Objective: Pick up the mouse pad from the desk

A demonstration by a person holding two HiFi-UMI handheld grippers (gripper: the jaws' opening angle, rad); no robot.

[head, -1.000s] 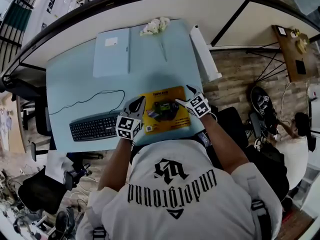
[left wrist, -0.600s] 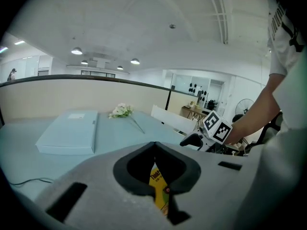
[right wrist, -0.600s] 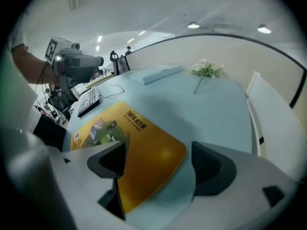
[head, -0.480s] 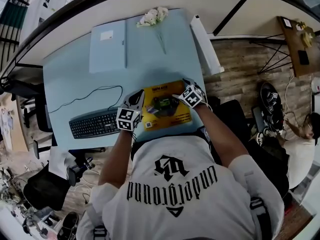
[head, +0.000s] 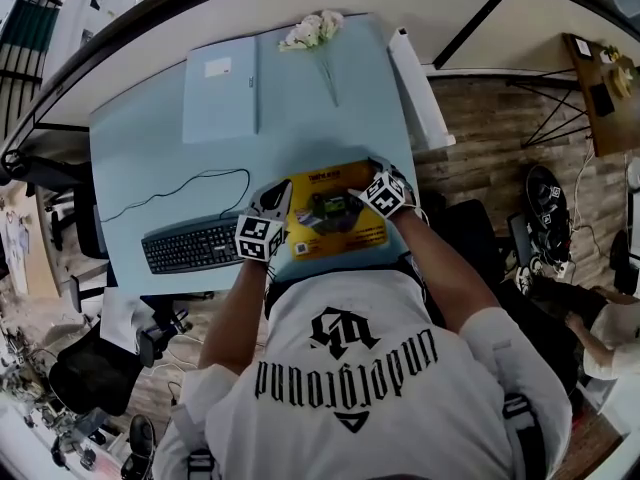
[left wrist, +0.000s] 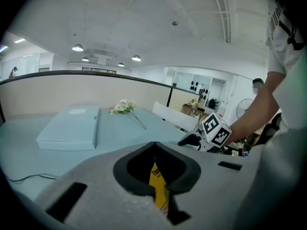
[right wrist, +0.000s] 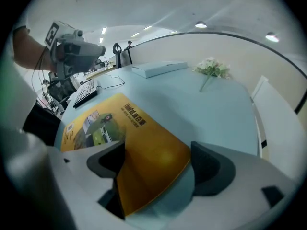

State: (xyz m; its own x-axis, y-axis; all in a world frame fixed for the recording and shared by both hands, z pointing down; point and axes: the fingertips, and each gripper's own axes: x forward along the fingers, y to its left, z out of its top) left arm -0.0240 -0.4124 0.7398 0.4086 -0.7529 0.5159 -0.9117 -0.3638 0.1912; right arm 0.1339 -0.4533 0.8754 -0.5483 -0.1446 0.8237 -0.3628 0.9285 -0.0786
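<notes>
1. A person in a white printed T-shirt leans over a pale blue desk (head: 330,133), a hand-held gripper in each hand, both lowered to a yellow mouse pad (head: 338,230).
2. The mouse pad lies on the desk's near edge, directly in front of the person, just right of a black keyboard (head: 190,248).
3. The left gripper (head: 276,201) sits at the pad's left edge. Its jaws are pressed together at the tips, and only a sliver of the yellow print shows through the slit behind them.
4. The right gripper (right wrist: 158,164) is at the pad's right side. Its jaws have just been opening and now stand spread wide, with the pad's corner between them and neither jaw pressing on it.
5. Farther back, a flat pale blue box (head: 220,96) lies on the desk's left half, and a small bunch of white flowers (head: 312,30) rests at the far edge.
6. The keyboard's thin black cable (head: 180,190) loops across the desk between keyboard and box.
</notes>
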